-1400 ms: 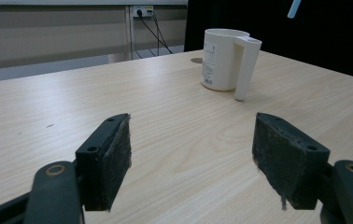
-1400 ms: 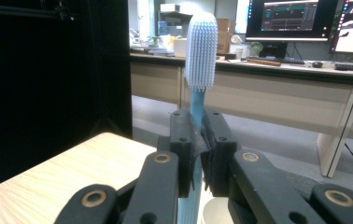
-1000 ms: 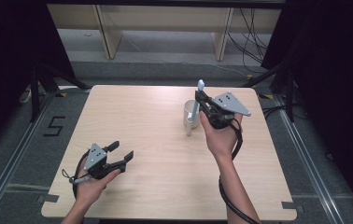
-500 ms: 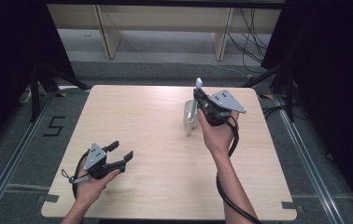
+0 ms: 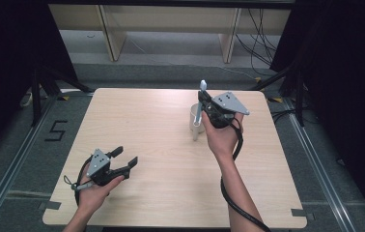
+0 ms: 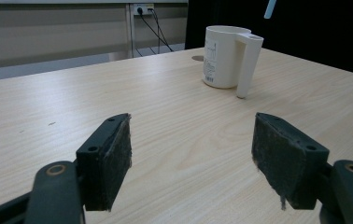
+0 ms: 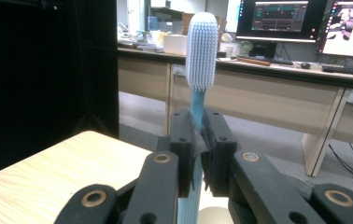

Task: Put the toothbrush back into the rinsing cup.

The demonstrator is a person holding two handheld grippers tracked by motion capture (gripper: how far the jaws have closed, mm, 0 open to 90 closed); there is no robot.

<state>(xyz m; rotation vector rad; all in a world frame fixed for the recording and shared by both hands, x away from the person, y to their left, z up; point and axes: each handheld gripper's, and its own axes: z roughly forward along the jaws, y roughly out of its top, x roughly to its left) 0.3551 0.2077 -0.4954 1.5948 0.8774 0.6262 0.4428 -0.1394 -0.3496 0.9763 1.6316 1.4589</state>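
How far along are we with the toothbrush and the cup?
Done: the right claw is shut on the toothbrush, gripping its handle with the bristle head up, right over the white cup. In hand: the handle's lower end seems to be at the cup's mouth; I cannot tell how deep. Left: probably lowering and letting go. The left claw is open near the table's front.

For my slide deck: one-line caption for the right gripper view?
Right gripper clamps a light-blue toothbrush upright, bristles up.
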